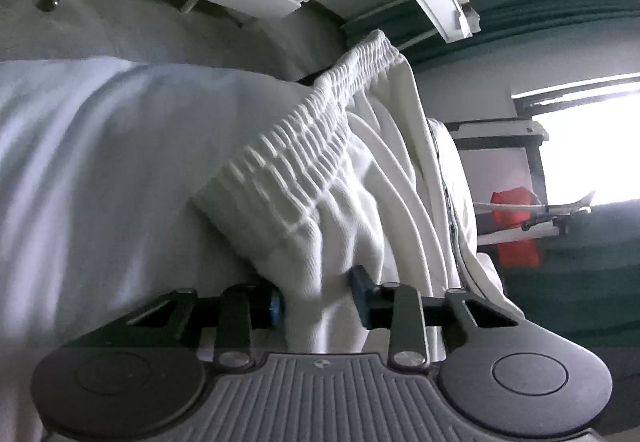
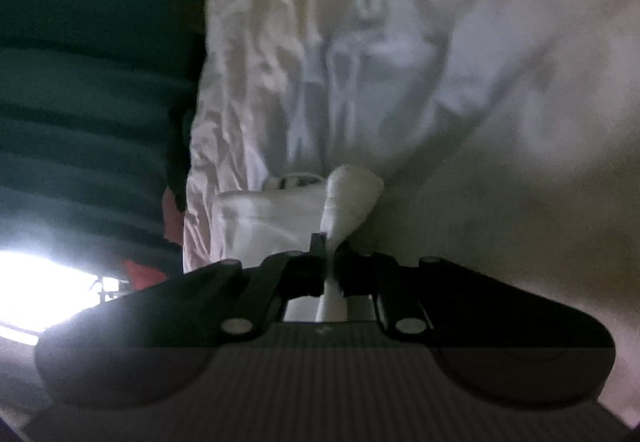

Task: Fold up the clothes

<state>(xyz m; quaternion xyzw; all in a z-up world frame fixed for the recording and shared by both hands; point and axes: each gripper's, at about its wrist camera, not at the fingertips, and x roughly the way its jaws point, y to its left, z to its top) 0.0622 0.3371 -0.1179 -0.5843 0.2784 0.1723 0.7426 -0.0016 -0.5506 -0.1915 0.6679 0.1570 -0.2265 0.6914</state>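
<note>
- Left gripper (image 1: 318, 296): jaws narrowed onto a thick bunch of the white garment (image 1: 340, 177); the blue pads (image 1: 276, 304) touch the fabric on both sides, so it's gripped.
- Elastic waistband (image 1: 304, 145) runs diagonally up and away just ahead of the left jaws, pleats fanning to their right.
- Right gripper (image 2: 326, 246): jaws nearly shut, pinching a thin twisted tip of the same white cloth.
- Rest of the garment spreads ahead of the right jaws; view is blurred.
- Dark green curtain (image 2: 88, 89) to the left of the right jaws.
</note>
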